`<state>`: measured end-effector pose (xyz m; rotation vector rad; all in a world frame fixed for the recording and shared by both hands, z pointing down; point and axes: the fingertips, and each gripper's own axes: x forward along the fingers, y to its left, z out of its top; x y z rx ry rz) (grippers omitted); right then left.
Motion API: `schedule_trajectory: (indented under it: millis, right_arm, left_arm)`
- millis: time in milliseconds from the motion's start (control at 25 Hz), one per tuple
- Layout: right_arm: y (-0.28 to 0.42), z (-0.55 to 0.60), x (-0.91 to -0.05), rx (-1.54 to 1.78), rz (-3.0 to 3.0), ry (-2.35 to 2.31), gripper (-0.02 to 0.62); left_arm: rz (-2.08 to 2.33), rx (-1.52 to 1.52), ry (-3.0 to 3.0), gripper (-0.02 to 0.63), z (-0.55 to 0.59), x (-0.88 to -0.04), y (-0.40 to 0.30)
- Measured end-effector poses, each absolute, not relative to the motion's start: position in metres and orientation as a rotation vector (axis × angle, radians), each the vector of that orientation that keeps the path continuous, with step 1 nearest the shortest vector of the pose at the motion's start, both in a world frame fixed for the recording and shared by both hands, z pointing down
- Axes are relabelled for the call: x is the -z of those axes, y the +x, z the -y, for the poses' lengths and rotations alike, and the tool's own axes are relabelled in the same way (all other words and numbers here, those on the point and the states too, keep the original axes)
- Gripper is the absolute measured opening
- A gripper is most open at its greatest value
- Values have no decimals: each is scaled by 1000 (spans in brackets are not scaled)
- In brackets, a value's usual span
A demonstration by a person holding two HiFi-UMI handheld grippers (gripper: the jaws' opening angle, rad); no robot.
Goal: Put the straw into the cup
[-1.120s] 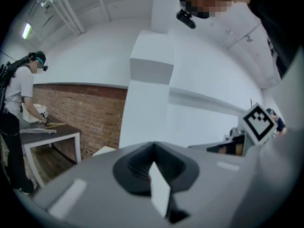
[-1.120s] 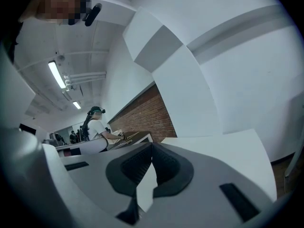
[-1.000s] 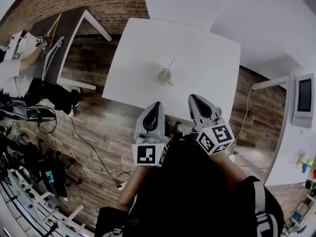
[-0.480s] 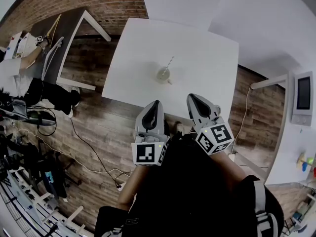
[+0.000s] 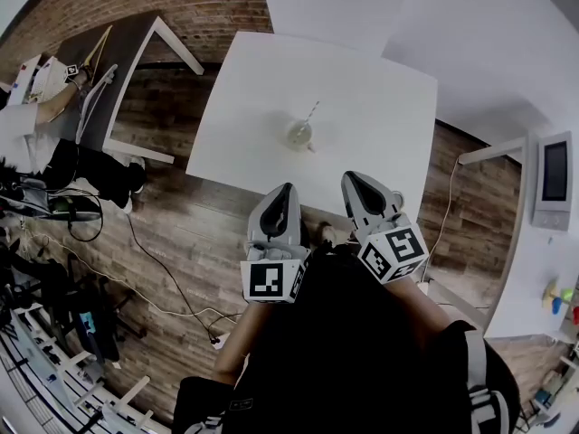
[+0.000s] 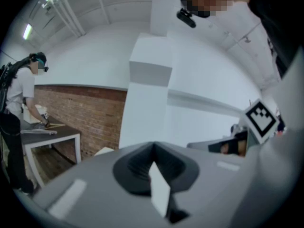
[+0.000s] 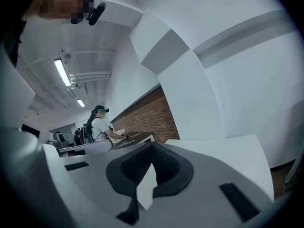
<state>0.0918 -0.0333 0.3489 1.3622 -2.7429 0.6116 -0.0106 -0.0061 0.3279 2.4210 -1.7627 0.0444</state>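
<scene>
Smooth matt table [image 5: 362,89], clear glossy cup [image 5: 299,136], wood-plank floor [image 5: 181,233].

table [image 5: 362,80] white | straw [image 5: 312,114] striped | floor [image 5: 181,233] brown wood | wall [image 5: 199,3] red brick

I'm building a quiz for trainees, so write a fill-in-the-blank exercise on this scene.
The cup stands on a ____ table.
A striped ____ sticks out of the cup.
The left gripper and the right gripper are away from the cup, each with its jaws ____ and nothing between them.
Missing words: white; straw; shut.
</scene>
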Motion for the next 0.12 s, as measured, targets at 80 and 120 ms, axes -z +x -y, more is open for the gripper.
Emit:
schedule_trajectory:
  millis: [80, 120]
  right_arm:
    - [91, 33, -348, -612, 2744, 1364, 6]
    - [90, 33, -348, -613, 2745, 1365, 6]
  left_arm:
    - [1765, -46, 2419, 5, 5, -328, -12]
    - [1766, -47, 2418, 5, 5, -328, -13]
